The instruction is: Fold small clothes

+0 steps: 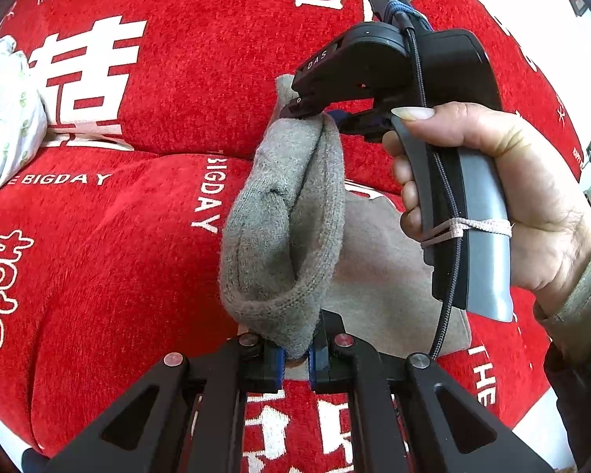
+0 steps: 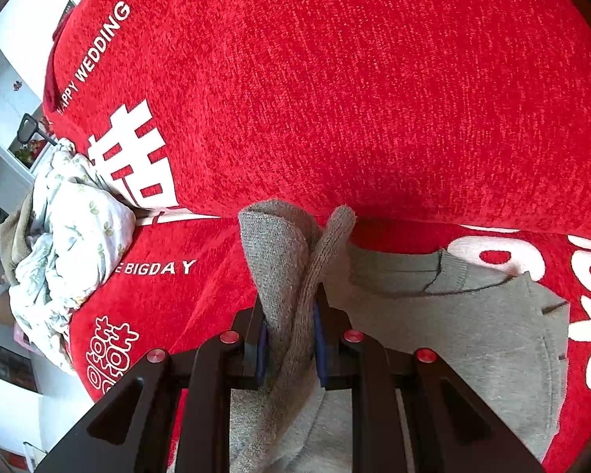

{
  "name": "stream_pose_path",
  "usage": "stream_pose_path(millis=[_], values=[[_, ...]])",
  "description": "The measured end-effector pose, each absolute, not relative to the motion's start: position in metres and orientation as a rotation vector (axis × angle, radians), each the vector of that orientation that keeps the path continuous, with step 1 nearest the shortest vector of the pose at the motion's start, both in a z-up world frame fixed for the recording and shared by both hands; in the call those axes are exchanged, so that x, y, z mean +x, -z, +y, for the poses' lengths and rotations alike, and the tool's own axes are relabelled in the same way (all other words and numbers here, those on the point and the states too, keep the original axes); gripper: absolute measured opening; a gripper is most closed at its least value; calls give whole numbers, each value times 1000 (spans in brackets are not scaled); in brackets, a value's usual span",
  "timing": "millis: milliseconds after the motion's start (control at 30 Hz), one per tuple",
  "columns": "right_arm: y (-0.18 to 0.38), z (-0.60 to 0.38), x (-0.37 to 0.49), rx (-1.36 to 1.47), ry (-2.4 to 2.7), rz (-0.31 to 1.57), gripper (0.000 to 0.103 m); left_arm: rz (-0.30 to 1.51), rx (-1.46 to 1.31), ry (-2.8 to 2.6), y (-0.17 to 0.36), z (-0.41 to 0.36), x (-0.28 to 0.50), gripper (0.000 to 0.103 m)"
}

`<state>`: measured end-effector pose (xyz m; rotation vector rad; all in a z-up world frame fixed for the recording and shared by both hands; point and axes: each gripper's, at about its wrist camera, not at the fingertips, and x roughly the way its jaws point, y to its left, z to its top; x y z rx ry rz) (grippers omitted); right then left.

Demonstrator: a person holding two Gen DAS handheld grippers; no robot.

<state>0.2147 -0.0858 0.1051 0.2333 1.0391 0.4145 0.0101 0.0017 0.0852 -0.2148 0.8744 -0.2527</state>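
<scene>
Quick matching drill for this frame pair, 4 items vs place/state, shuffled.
Things:
1. left tool
2. right tool
3. grey garment
4. white floral cloth

States:
A. bunched at the far-left edge of the red cover
B. partly flat on the cover, one edge lifted
C. seen from the other camera, gripped by a hand
D. shut on a knit fold at the bottom of its own view

Pairs: 1-D, 2-C, 3-B, 4-A

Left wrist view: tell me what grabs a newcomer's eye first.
The bright red cover with white lettering fills the picture. At centre, a grey knitted garment hangs lifted, pinched between the left hand-held gripper below and the right hand-held gripper above. A pale floral cloth lies far left.
</scene>
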Motion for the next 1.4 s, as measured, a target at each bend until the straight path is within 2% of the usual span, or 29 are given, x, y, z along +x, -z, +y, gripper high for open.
stream_pose_path(millis=[1400], values=[[-92,-162,209,301,-410,1034,20,927,-90,261,-78,-64,21,9]])
